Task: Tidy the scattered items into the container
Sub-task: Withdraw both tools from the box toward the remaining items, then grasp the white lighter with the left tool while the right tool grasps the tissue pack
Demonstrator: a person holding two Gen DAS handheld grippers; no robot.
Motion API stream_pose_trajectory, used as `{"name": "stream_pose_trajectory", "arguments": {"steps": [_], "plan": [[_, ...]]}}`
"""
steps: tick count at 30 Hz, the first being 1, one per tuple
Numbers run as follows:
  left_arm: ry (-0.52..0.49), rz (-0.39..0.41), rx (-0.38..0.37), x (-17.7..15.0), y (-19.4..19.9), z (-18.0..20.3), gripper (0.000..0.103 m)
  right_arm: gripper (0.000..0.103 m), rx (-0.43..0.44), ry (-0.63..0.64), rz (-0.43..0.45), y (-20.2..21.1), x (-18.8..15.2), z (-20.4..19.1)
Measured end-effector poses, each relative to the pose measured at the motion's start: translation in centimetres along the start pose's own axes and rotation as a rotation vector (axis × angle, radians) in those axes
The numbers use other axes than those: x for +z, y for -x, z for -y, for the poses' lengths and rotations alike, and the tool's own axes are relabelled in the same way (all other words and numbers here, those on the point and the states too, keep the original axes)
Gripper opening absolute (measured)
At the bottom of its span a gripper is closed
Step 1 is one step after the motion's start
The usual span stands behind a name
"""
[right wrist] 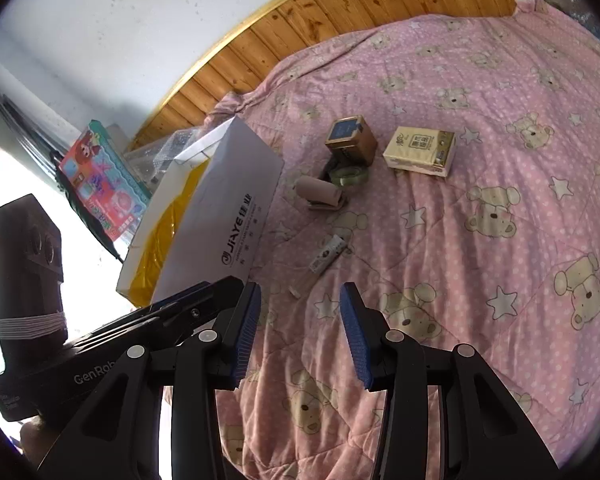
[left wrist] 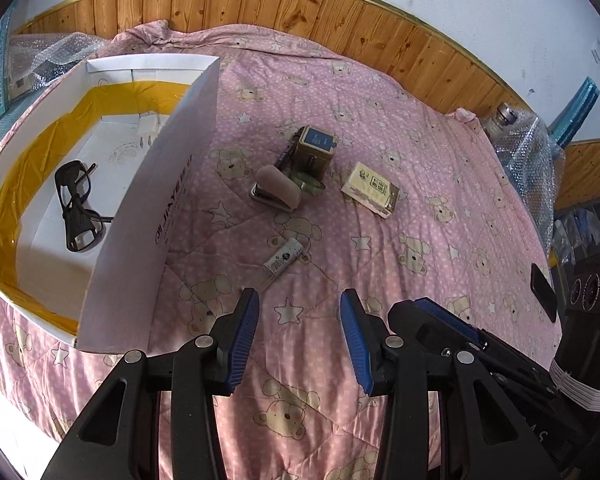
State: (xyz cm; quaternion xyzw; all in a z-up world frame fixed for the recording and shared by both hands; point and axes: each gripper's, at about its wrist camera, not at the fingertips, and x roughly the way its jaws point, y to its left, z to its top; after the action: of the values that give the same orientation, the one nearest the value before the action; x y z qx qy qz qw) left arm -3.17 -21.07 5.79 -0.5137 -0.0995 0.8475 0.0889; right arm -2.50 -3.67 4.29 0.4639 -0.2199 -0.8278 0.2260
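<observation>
A white cardboard box (left wrist: 148, 216) (right wrist: 236, 200) with a yellow lining stands at the left on the pink bear-print quilt (left wrist: 380, 240). Black glasses (left wrist: 76, 204) and a white charger (left wrist: 148, 126) lie inside it. Scattered on the quilt are a brown and blue box (left wrist: 315, 148) (right wrist: 350, 136), a pink stapler (left wrist: 278, 192) (right wrist: 320, 194), a tape roll (left wrist: 310, 182) (right wrist: 348, 176), a yellow tissue pack (left wrist: 370, 189) (right wrist: 420, 150) and a small white tube (left wrist: 282, 262) (right wrist: 328, 256). My left gripper (left wrist: 300, 312) is open just short of the tube. My right gripper (right wrist: 300, 308) is open too, holding nothing.
Wood panelling (left wrist: 260, 4) and a white wall run behind the bed. Bubble wrap and a bottle (left wrist: 516, 136) sit at the far right corner, a black phone (left wrist: 543, 292) at the right edge. A colourful toy package (right wrist: 104, 184) leans behind the box.
</observation>
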Motion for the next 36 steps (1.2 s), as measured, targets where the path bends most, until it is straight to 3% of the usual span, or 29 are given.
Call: {"name": "stream_pose_trajectory", "arguments": {"steps": [21,29,33,36], "plan": [[0.021,-0.173,0.038,1.1,-9.7,-2.0,0.045,0.045,-0.071,-0.136,-0.063,-4.5,3.6,7.4],[0.015,-0.183,0.040,1.9,-12.2,-3.3,0.045,0.045,-0.121,-0.195,-0.046,-6.2,7.9,10.9],[-0.036,-0.152,0.044,2.1,-12.2,-2.8,0.045,0.045,-0.132,-0.224,-0.049,-8.1,9.8,12.5],[-0.043,-0.130,0.044,2.5,-12.3,-3.0,0.038,0.045,-0.139,-0.249,-0.057,-9.8,10.9,13.8]]}}
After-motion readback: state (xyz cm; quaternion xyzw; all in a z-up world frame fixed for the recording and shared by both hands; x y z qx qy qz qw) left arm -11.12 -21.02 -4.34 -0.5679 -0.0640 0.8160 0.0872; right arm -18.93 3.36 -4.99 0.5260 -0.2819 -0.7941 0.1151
